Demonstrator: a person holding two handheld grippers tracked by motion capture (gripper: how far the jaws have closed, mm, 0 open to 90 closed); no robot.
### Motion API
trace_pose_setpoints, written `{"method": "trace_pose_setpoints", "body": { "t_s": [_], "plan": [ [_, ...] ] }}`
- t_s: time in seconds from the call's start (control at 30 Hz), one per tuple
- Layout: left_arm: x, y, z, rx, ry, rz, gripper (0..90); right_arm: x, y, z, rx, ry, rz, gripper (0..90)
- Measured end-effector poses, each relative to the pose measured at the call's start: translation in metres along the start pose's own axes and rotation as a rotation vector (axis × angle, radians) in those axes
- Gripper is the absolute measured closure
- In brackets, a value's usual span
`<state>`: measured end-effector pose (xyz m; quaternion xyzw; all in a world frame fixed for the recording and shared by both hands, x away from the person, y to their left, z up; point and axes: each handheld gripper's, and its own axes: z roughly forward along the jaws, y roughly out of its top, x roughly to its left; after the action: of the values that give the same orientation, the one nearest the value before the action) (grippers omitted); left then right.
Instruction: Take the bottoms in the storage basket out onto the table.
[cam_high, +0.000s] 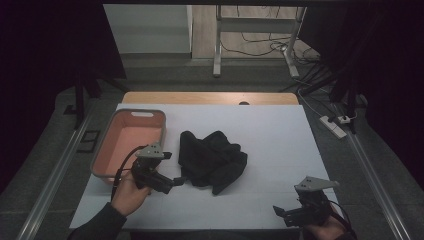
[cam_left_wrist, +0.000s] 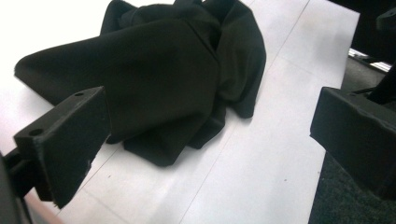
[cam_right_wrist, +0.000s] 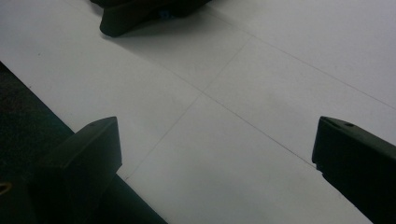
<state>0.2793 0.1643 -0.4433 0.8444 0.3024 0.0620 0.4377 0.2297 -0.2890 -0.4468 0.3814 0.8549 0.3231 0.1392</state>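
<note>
The left gripper (cam_high: 175, 181) has its jaws spread wide and empty, low over the table (cam_high: 280, 130) near its front-left part. A crumpled black cloth (cam_high: 212, 159) lies at the table's middle, just ahead of these jaws; in the left gripper view the cloth (cam_left_wrist: 154, 79) sits between and beyond the two jaws, its near edge close to the left one, though contact cannot be told. The right gripper (cam_high: 282, 212) hangs at the front-right corner, jaws also wide and holding nothing, over bare table (cam_right_wrist: 243, 93), well apart from the cloth (cam_right_wrist: 135, 14). A pink bin (cam_high: 107, 150) sits along the left edge.
</note>
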Motion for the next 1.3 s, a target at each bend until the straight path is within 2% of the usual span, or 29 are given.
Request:
{"method": "trace_pose_setpoints", "body": {
  "t_s": [0.3, 0.67, 1.3],
  "plan": [
    [0.001, -0.007, -0.008, -0.014, 0.007, -0.040, 0.0, 0.000, 0.000, 0.000, 0.002, -0.001, -0.001, 1.3],
    [-0.001, -0.018, -0.021, -0.033, 0.036, -0.060, 0.0, 0.000, 0.000, 0.000, 0.003, -0.003, -0.001, 1.3],
    [-0.004, -0.034, -0.036, -0.057, 0.051, -0.099, 0.0, 0.001, 0.001, 0.001, 0.009, -0.004, -0.001, 1.3]
  ]
}}
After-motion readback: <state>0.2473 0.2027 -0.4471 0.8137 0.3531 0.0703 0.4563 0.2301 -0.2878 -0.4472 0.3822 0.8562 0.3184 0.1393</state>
